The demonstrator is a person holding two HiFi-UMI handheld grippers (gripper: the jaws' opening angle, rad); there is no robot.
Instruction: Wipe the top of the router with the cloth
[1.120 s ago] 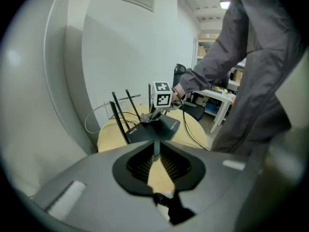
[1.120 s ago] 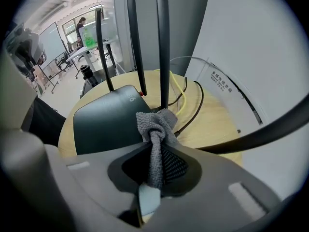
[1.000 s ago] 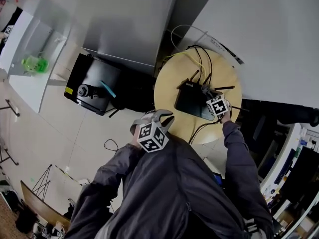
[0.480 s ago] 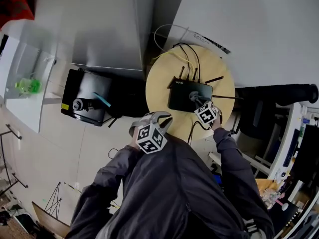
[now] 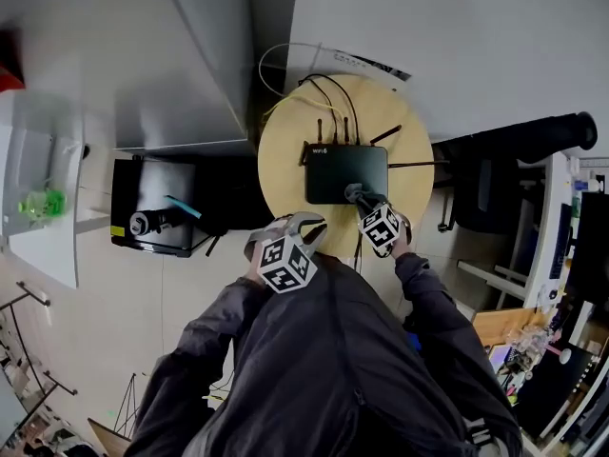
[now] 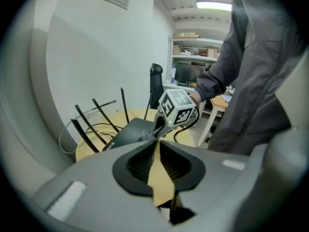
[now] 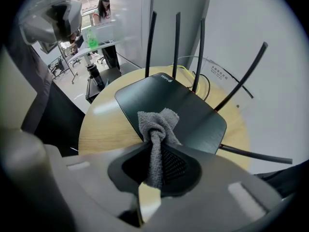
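Currently the round wooden table (image 5: 282, 150) fills the upper centre of the head view and carries everything the task needs. On it lies the router (image 5: 345, 172), a flat black box with a smooth top. Its antennas (image 7: 176, 47) stand along the edge toward the top of the frame, and cables (image 5: 328, 98) run off behind them.

I read the left hand-held gripper (image 5: 306, 225) as closed and empty. In the left gripper view its pads meet with only a thin sliver of table showing between them. It sits at the lower centre of the head view, off the lower edge of the table and apart from the router.

The right hand-held gripper (image 5: 360, 201) is clamped on the cloth (image 7: 157, 127). This is a small grey terry rag, and the jaws pinch its twisted tail. Its bunched free end rests on the router top near the lower edge of the casing.

Handling notes, as judgement:
- The cloth is soft, light and limp. It should be held by the pinched tail, as now, so that the wad drags flat.
- The router looks light and stiff, and its casing looks slick. It may slide under wiping pressure, so the strokes should be light.
- The antennas are thin, so I would stop each stroke short of them.
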